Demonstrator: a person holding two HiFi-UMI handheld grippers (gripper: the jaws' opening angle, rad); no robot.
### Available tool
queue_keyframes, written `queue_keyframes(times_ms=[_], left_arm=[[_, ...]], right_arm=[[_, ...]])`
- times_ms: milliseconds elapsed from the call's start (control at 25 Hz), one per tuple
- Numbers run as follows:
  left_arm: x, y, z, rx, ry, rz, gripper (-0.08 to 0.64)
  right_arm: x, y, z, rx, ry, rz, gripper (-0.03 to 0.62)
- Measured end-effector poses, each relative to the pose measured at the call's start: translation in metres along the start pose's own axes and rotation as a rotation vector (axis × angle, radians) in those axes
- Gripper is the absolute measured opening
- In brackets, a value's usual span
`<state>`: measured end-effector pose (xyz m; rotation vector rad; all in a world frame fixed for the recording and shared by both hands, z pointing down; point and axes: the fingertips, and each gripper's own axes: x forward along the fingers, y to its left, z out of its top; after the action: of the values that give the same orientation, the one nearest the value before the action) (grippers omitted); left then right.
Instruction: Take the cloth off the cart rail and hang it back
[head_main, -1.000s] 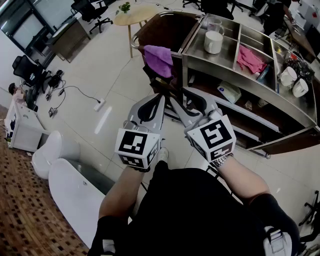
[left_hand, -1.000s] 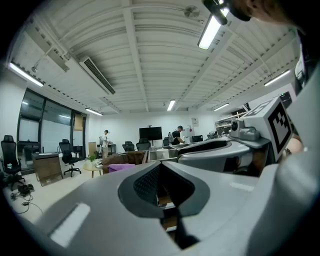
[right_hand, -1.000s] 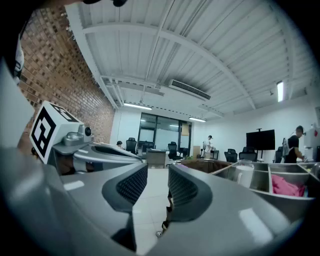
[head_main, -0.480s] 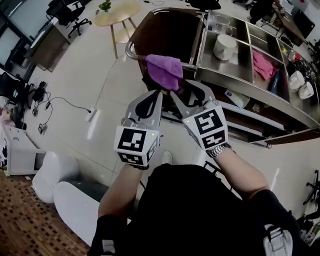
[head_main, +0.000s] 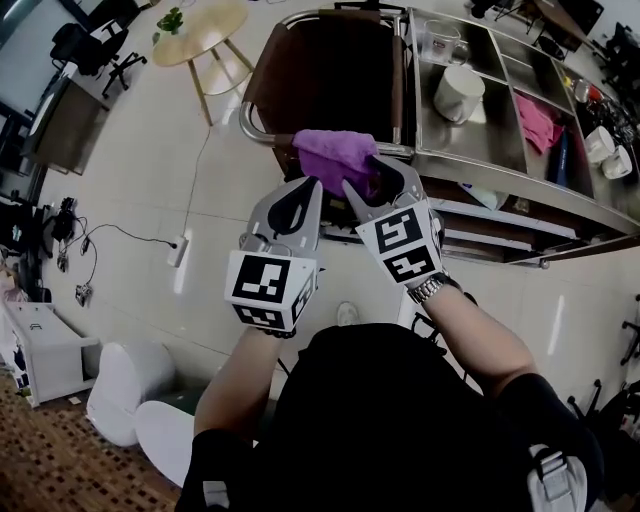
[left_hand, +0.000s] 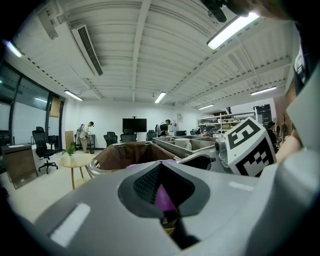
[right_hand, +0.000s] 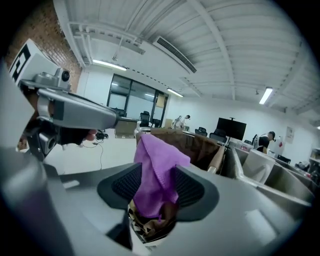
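At about 11 o'clock in the head view, a round wooden worktop (head_main: 205, 20) carries a potted plant (head_main: 172, 18). Below it, near 9 o'clock, a power strip (head_main: 178, 250) lies on the pale tiled floor (head_main: 150, 180).

The left gripper (head_main: 306, 186) points level toward 12 o'clock, its tip just beside the lower left edge of the purple cloth (head_main: 335, 152). In the left gripper view its fingers (left_hand: 142, 182) are drawn together at the tip with nothing pinched. Only a sliver of purple shows through the hollow behind them.

The purple cloth hangs draped over the cart rail (head_main: 263, 136), which shows bare on the cloth's 9 o'clock side. The brown bag (head_main: 320, 75) at the end of the cart lies at 12 o'clock from the cloth.

The right gripper (head_main: 377, 178) tilts slightly down and meets the cloth from 5 o'clock. Its fingers have just been opening and now stand wide, one on each side of the hanging cloth. In the right gripper view the cloth (right_hand: 155, 170) falls between the two ribbed pads (right_hand: 125, 187). It hangs clear of the left pad. Whether it brushes the right one I cannot tell.

From 1 to 2 o'clock, the steel cart (head_main: 470, 140) holds a glass jug (head_main: 445, 40), a white pot (head_main: 462, 92), a pink cloth (head_main: 540, 108) and white cups (head_main: 605, 145) in its top trays.
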<state>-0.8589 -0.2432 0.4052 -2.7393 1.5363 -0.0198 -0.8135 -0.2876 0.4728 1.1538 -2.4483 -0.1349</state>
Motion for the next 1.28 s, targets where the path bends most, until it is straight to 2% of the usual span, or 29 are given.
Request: queue_keyframes(times_ms=[160,320,440,720,920,1120,1280], left_arm=[[0.013,0.012,-0.010,-0.012,0.005,-0.031,-0.011],[0.022,0.014,-0.014,-0.021,0.004,-0.060,-0.011],[0.024,0.012,-0.012,-0.023,0.002,-0.077,-0.011],[0.028,0.005,-0.008,-0.033,0.001,-0.097,-0.011],[0.018,-0.016,0.004,-0.026,-0.013,-0.095,-0.011],[-0.001,-0.056,0.021,-0.013,-0.030,-0.089,-0.011],[-0.022,-0.097,0.031,0.014,-0.059,-0.084,-0.011]], right_arm=[[0.012,-0.005,-0.005,-0.028,0.004,-0.057,0.174],[0.011,-0.018,-0.008,-0.042,0.013,-0.134,0.080],[0.007,-0.024,-0.006,-0.028,0.009,-0.159,0.006],[-0.015,-0.025,0.020,0.007,-0.076,-0.150,0.009],[-0.055,-0.019,0.049,0.008,-0.156,-0.136,0.009],[-0.112,-0.013,0.071,0.004,-0.231,-0.116,0.009],[-0.163,-0.004,0.074,-0.010,-0.284,-0.102,0.009]])
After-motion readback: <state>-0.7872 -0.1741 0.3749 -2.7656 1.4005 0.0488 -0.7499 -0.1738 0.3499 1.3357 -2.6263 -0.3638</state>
